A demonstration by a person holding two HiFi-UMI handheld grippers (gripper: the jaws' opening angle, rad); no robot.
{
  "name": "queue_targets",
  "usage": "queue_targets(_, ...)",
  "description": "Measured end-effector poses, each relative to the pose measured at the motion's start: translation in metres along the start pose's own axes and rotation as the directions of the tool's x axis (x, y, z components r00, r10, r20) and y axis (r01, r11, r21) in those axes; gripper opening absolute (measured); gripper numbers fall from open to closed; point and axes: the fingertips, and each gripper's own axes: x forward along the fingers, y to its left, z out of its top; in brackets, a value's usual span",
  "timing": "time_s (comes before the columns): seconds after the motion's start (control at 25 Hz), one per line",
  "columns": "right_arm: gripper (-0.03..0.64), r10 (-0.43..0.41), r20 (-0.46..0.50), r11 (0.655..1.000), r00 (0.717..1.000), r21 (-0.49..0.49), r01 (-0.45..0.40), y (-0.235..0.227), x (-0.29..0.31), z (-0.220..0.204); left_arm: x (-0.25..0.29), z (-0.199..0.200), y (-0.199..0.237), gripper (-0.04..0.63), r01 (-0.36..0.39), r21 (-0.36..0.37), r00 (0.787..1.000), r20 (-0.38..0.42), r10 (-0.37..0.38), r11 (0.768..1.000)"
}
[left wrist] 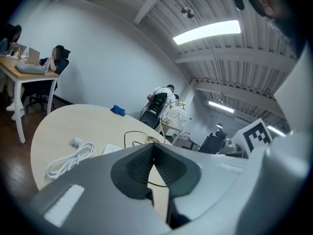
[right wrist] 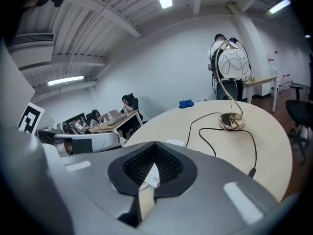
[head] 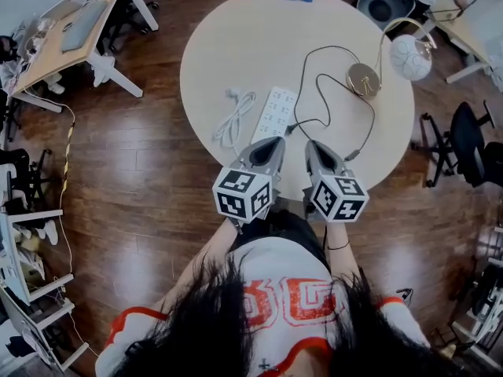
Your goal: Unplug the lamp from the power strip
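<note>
Hovering at the near edge of the table (head: 228,45), the left gripper (head: 270,143) and right gripper (head: 313,145) are held with jaws together and empty, likely staged for reach. Just beyond, the plug (head: 291,127) is seen seated in the power strip (head: 273,115). The lamp (head: 365,78) is set far right.

The round table (head: 236,45) is viewed from steeply overhead in the head view, with the lamp (head: 409,57) at 2 o'clock. Both gripper views are set low at the near edge, aimed across the tabletop. The power strip (head: 275,115) and lamp cable (right wrist: 256,141) are shared by all three.
</note>
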Motion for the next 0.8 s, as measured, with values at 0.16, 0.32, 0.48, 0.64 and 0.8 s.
queue_targets(0.16,0.0,0.005,0.011,1.0,1.0,-0.011,-0.005,0.003,-0.008,0.003,0.0,0.0,-0.012,0.0,0.011,0.01,1.0,-0.001,-0.011,1.0)
queue_targets(0.32,0.0,0.003,0.019,1.0,1.0,-0.019,-0.003,-0.002,-0.023,0.003,-0.001,-0.001,-0.028,0.0,0.018,0.022,1.0,0.004,-0.018,1.0)
queue_targets(0.48,0.0,-0.001,0.031,1.0,1.0,-0.023,0.002,-0.007,-0.038,0.002,-0.003,-0.003,-0.043,0.0,0.017,0.033,1.0,0.006,-0.017,0.999)
queue_targets(0.64,0.0,0.006,0.04,1.0,0.999,-0.021,-0.005,-0.009,-0.057,-0.004,-0.009,-0.011,-0.057,0.0,0.005,0.033,1.0,0.005,-0.005,0.999)
queue_targets(0.8,0.0,0.009,0.042,1.0,0.999,-0.03,-0.008,-0.013,-0.077,-0.012,-0.016,-0.022,-0.071,0.0,-0.008,0.024,1.0,0.011,0.008,1.0)
